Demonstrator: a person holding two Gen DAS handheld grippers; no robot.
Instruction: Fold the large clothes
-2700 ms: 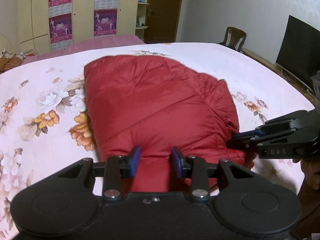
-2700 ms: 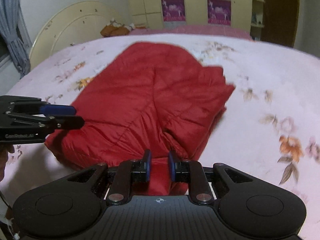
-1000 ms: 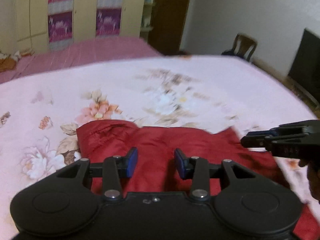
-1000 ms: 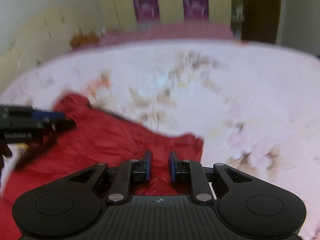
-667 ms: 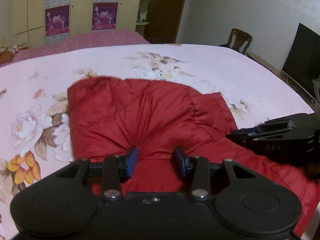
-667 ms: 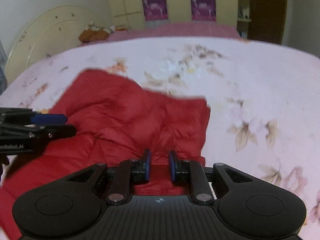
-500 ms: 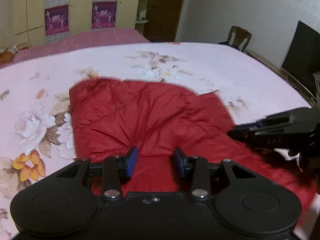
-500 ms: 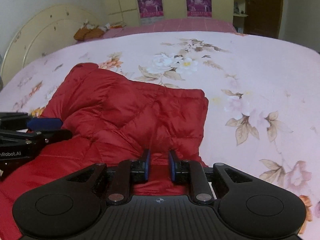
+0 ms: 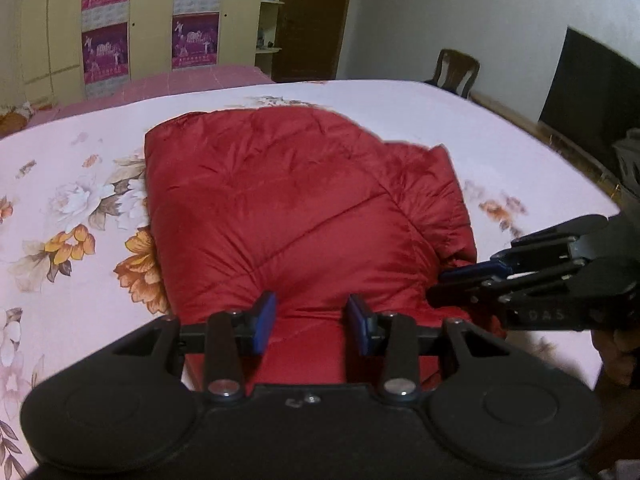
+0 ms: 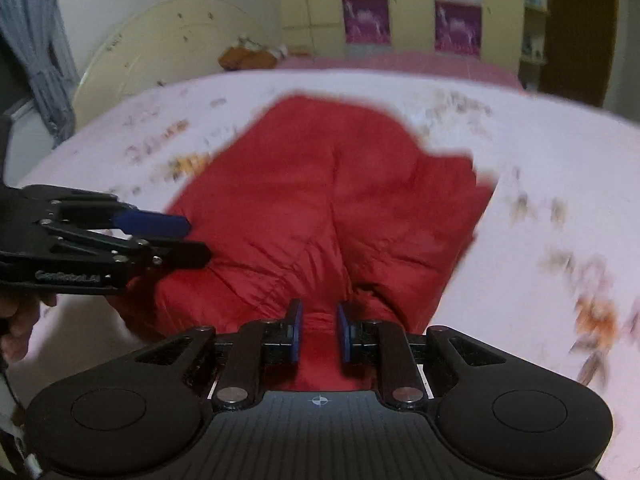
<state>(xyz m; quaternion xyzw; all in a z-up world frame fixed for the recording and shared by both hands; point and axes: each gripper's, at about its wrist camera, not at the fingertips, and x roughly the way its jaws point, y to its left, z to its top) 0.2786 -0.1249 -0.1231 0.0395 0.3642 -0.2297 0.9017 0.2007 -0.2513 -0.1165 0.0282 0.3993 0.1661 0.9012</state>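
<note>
A red padded jacket (image 9: 288, 208) lies folded on the floral bed sheet (image 9: 72, 208); it also shows in the right wrist view (image 10: 320, 208). My left gripper (image 9: 311, 322) is at the jacket's near edge, with red fabric between its blue pads (image 9: 264, 320) and the jaws fairly wide. My right gripper (image 10: 319, 334) is shut on the jacket's near edge, a narrow bunch of fabric between its pads. Each gripper shows from the side in the other's view: the right one (image 9: 440, 284) at the jacket's right corner, the left one (image 10: 192, 240) at its left.
The bed fills most of both views. A wooden chair (image 9: 456, 70) and a dark screen (image 9: 592, 92) stand to the right of the bed. A wardrobe with purple posters (image 9: 192, 24) stands behind. A cream headboard (image 10: 160, 48) and a grey curtain (image 10: 40, 60) are on the left.
Both grippers have pulled back toward the near edge of the bed with the jacket, so the folded jacket now lies farther ahead. The right wrist view is blurred by motion.
</note>
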